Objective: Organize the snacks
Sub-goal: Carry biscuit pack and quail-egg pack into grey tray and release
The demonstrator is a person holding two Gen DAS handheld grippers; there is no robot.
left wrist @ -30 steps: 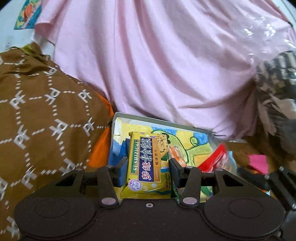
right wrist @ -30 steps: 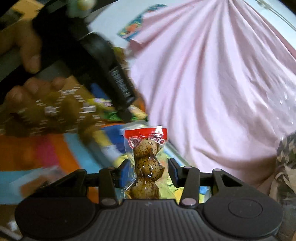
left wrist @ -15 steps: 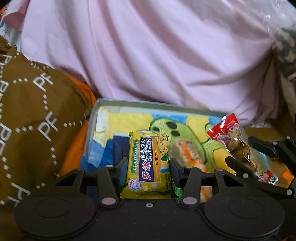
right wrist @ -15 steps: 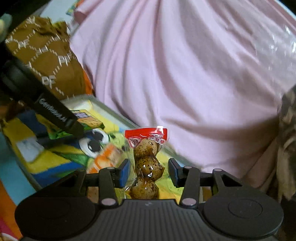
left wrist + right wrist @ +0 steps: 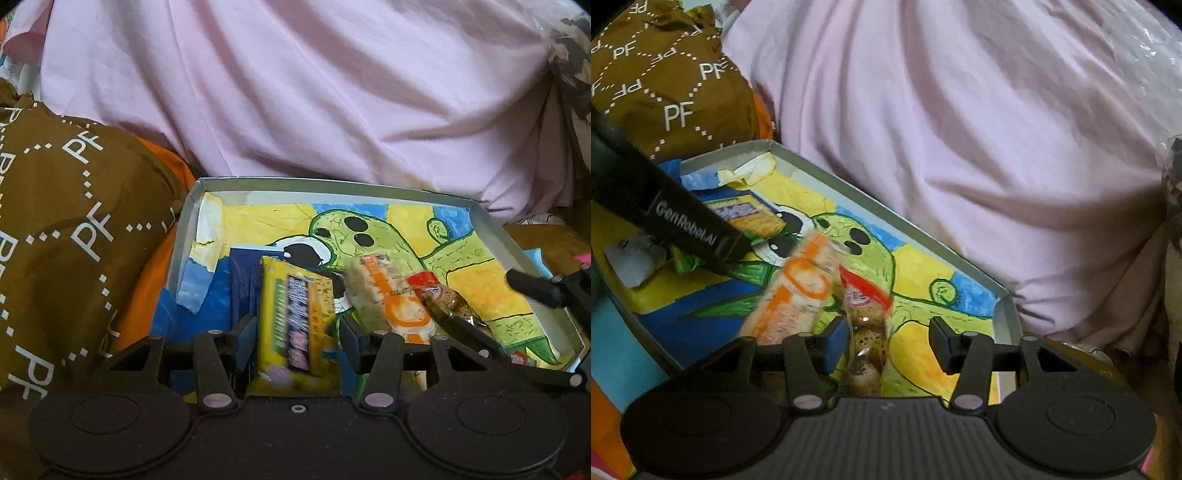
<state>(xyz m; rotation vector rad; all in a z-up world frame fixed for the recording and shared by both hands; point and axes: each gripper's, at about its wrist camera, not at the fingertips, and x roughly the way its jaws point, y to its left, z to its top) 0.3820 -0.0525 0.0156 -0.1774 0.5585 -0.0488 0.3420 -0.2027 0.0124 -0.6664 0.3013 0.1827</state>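
Note:
A shallow grey tray (image 5: 491,229) lined with a green cartoon drawing lies in front of both grippers. My left gripper (image 5: 297,336) is open, its fingers apart from the yellow cracker packet (image 5: 291,317) that lies blurred between them in the tray. My right gripper (image 5: 888,341) is open too; the clear red-topped packet of speckled eggs (image 5: 868,332) sits loose between its fingers over the tray (image 5: 886,218). An orange-and-white rice cake packet (image 5: 388,299) lies between the two snacks; it also shows in the right wrist view (image 5: 798,295).
A pink sheet (image 5: 314,92) rises behind the tray. A brown patterned cloth (image 5: 55,221) lies to the left over an orange one (image 5: 147,280). The left gripper's black finger (image 5: 683,225) crosses the tray's left side in the right wrist view.
Both grippers have moved down over the tray and opened. The yellow cracker packet and the egg packet have been let go and now sit loose between the fingers.

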